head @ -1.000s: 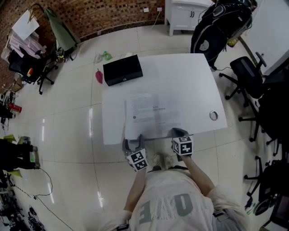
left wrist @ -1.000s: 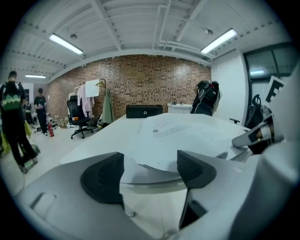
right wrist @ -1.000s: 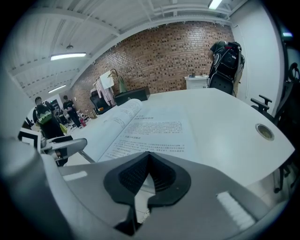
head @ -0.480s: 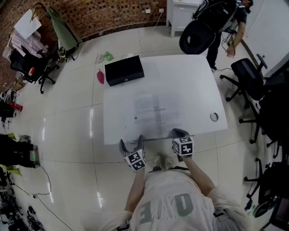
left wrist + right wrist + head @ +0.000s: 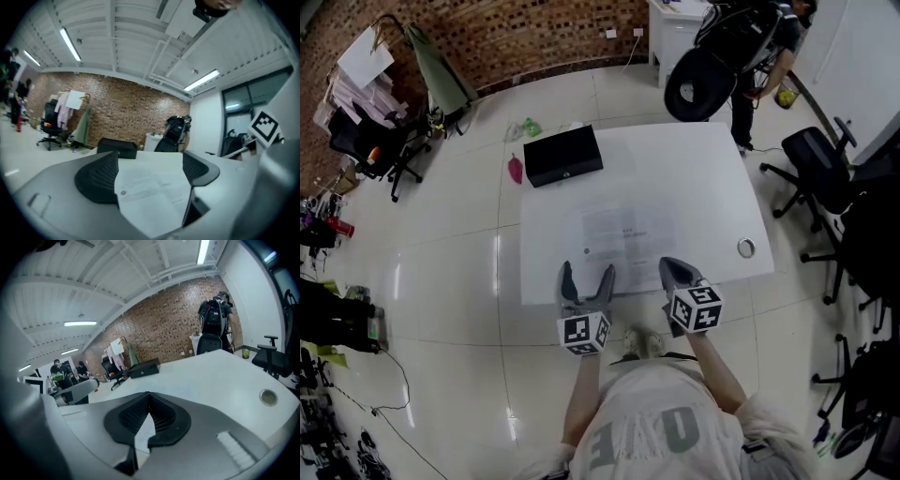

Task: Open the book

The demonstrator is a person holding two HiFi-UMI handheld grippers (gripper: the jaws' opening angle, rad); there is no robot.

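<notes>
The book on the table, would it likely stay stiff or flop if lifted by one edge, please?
The book lies very flat and thin, so it probably flops and weighs little. On the smooth table it may slide when pushed.

We count one table. On it we count three things: one book mid-table, one box at its far left corner, one ring by its right edge. Off its left edge, one pink thing.
</notes>
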